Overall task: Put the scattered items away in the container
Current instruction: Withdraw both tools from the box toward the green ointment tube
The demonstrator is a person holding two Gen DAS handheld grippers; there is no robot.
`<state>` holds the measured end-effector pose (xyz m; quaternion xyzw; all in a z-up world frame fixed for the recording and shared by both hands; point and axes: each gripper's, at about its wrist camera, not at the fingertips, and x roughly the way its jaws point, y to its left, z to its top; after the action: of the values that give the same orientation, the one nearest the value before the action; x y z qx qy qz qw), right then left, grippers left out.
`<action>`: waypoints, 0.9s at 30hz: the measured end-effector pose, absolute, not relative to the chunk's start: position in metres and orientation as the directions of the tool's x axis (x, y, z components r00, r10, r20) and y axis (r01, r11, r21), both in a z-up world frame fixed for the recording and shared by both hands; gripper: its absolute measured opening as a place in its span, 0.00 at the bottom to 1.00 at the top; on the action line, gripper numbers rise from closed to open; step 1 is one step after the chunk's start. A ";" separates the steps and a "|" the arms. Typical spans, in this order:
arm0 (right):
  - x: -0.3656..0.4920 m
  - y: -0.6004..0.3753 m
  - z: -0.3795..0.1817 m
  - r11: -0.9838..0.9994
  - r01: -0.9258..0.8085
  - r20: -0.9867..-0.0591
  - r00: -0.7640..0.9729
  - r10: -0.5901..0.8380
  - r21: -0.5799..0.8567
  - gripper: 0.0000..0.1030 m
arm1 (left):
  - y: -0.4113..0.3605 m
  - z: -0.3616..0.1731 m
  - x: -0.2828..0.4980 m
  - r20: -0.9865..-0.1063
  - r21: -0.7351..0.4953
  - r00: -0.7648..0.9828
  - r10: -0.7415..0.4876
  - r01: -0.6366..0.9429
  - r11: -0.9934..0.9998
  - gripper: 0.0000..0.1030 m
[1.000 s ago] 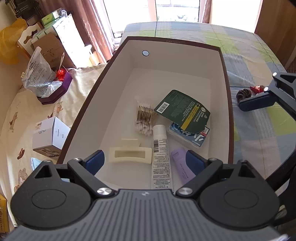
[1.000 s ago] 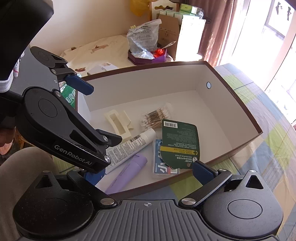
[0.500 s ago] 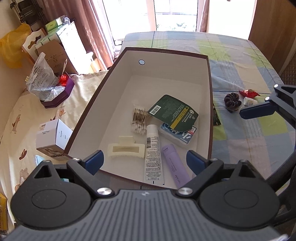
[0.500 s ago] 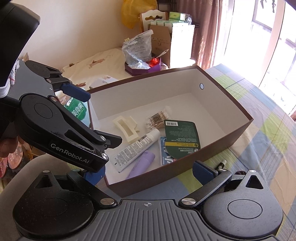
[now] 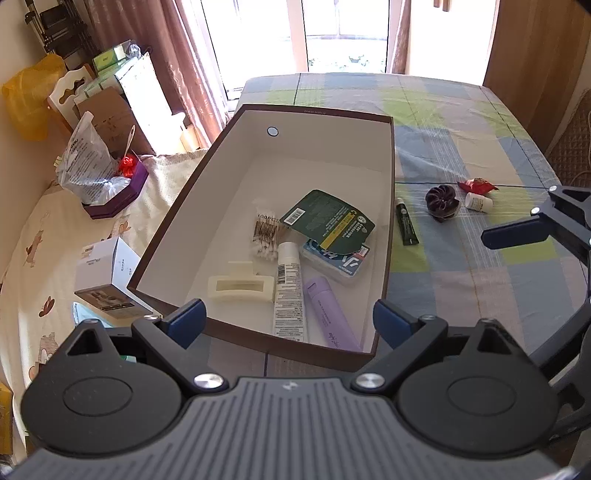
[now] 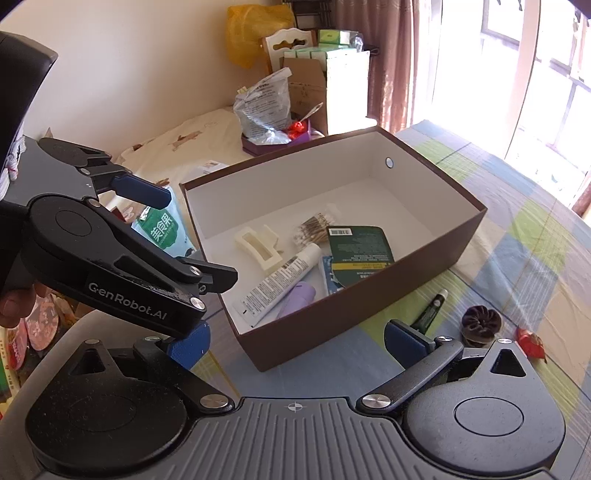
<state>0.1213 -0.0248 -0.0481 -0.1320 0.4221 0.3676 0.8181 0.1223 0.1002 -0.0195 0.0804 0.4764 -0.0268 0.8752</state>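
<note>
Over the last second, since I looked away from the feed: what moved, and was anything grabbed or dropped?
Both cameras drew back from the box, so the cloth beside it came into view with the dark green tube, scrunchie, small white bottle and red wrapper. Nothing was grasped or released: the left gripper and right gripper stayed open and empty. The items inside the box did not shift.

Strong daylight is pouring through the overexposed glass windows [image 5: 347,33], glaring off the checked cloth-covered desk [image 5: 454,122]; fisheye distortion is bending the edges, everything staying sharp.
</note>
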 end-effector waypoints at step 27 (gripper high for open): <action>0.124 -0.159 -0.057 0.891 -0.431 -0.772 0.514 0.373 0.143 1.00 | 0.010 -0.026 0.119 -0.829 0.073 0.551 -0.099 0.281 0.957 0.93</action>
<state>0.1239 -0.1595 -0.0571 -0.0334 0.4352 0.2312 0.8695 0.1190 0.0100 -0.0260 0.0986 0.4612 -0.1084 0.8751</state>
